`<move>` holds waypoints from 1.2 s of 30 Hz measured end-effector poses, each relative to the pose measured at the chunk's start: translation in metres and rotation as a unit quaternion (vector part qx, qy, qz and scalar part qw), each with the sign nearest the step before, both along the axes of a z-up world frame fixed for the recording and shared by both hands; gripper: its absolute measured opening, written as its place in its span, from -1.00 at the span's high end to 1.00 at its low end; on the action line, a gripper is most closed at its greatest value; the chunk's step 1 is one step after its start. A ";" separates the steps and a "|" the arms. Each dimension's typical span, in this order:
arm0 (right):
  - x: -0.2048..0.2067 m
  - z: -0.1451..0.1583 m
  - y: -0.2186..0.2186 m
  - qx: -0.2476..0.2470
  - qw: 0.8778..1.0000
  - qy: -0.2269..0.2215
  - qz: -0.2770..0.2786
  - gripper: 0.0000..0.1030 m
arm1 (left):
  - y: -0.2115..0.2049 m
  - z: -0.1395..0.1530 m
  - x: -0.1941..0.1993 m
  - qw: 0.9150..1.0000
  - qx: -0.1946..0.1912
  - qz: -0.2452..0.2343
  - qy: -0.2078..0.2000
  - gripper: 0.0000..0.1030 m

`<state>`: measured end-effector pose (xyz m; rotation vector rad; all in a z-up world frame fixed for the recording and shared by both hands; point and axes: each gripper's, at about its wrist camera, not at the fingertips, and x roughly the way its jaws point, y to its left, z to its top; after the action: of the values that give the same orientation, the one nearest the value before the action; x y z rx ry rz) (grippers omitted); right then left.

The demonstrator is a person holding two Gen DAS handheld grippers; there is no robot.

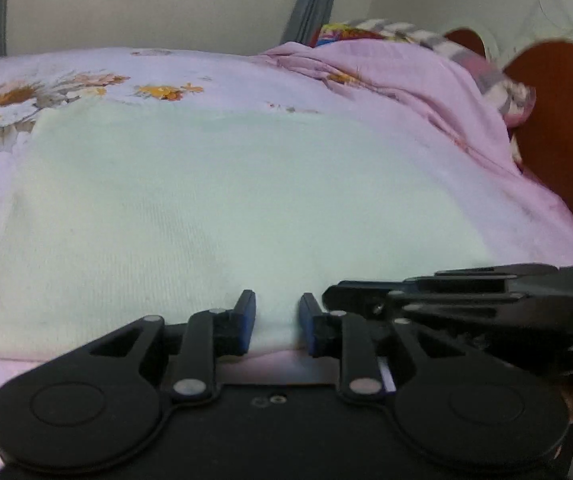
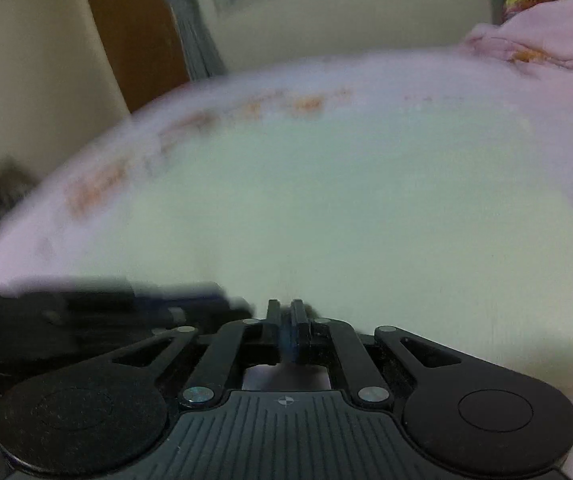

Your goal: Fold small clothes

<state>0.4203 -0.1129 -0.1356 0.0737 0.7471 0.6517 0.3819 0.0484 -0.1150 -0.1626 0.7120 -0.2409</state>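
Black linkage arms and two round pivot housings of the left gripper (image 1: 276, 322) are filling the bottom of the left wrist view. Its blue-padded fingers (image 1: 246, 322) are standing a narrow way apart, and the near hem of a pale mint-white garment (image 1: 222, 208) is lying in the gap between them; the pads are not pressing on the cloth. The garment is lying flat and spread wide on a bed covered by a lilac floral sheet (image 1: 98, 76), its near hem running along the bed's near edge and its far edge stopping short of the printed orange flowers. A bunched pink blanket (image 1: 398, 92) is lying toward the bed's far right corner, with a rust-red headboard (image 1: 554, 112) rising just beyond it. The right gripper (image 1: 466, 300) is showing side-on at the right of this view, close beside the left one, over the same near hem.

In the right wrist view, which is blurred, the right gripper (image 2: 286, 328) is appearing with its jaws drawn fully together; whether a fold of cloth is being pinched between the pads cannot be told. The garment (image 2: 366, 220) is spreading out ahead of it across the bed. Dark smeared shapes at the lower left are marking the left gripper (image 2: 134, 308).
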 end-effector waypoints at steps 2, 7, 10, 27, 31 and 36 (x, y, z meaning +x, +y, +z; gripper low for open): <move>0.001 0.004 -0.007 0.008 1.000 0.011 -0.004 0.97 | 0.013 0.009 -0.006 1.000 -0.025 0.006 0.005 0.54; -0.017 0.019 -0.010 0.017 1.000 -0.024 -0.011 0.96 | 0.017 0.012 -0.008 0.999 -0.011 0.032 -0.004 0.54; -0.017 -0.002 0.011 -0.022 1.000 -0.010 0.001 0.97 | 0.004 0.005 -0.006 0.999 0.014 0.033 -0.006 0.52; -0.026 0.023 -0.002 0.017 0.999 -0.023 -0.034 0.96 | -0.005 0.020 -0.017 0.999 0.029 0.039 -0.020 0.42; -0.022 0.005 0.012 -0.020 0.999 -0.007 -0.032 0.97 | -0.021 0.007 -0.013 0.998 0.055 0.042 -0.012 0.47; -0.038 0.005 0.015 -0.063 0.997 -0.039 -0.004 0.97 | -0.017 0.006 -0.025 0.997 0.071 0.032 -0.021 0.38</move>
<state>0.3824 -0.0980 -0.1301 -0.0638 0.7107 0.5943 0.3569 0.0310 -0.1093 -0.0452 0.6778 -0.1320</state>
